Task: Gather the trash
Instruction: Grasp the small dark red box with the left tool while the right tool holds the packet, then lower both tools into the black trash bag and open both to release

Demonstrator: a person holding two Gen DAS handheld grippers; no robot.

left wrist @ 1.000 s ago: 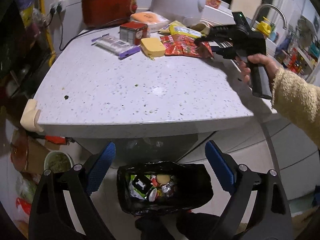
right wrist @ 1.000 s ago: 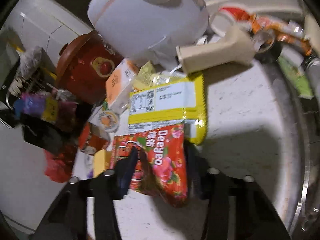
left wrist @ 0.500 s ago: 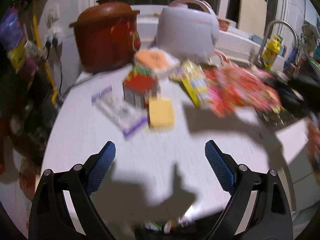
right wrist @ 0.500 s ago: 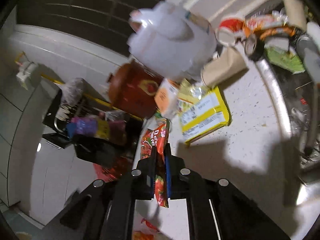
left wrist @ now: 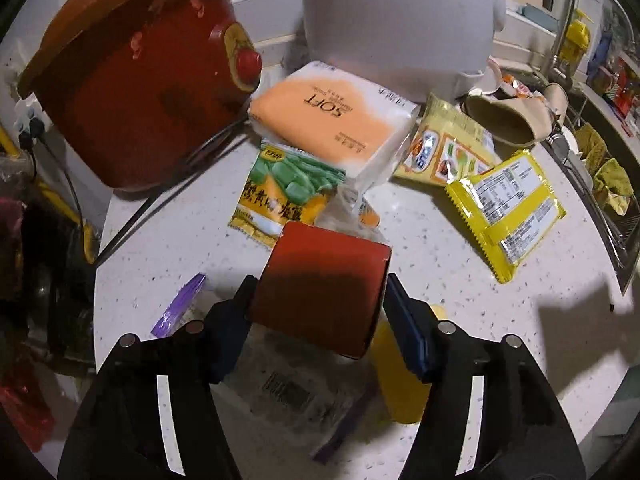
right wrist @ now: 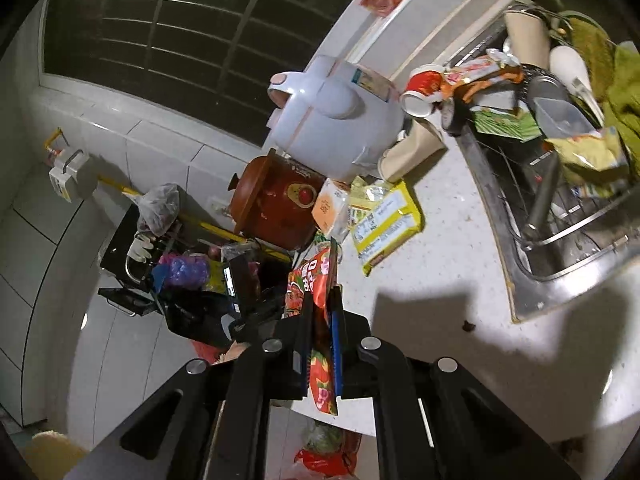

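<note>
Trash lies scattered across the white speckled countertop. My left gripper has its two fingers spread wide around a red rectangular box; both pads touch or nearly touch the box's sides, though I cannot tell whether they press firmly. The box sits near the counter's front-left part, on a clear plastic wrapper with a purple edge, beside a yellow block.

My right gripper has its fingers close together, clamped on one red flowered snack packet, held out past the counter's edge.

On the counter I count two yellow packets near the right side, one with a nutrition label and one with pictured food, one green-and-yellow sachet, and one orange-and-white soft tissue pack lying on the sachet's far end. Along the back edge stand one dark red ceramic cooker and one white rice cooker.
</note>
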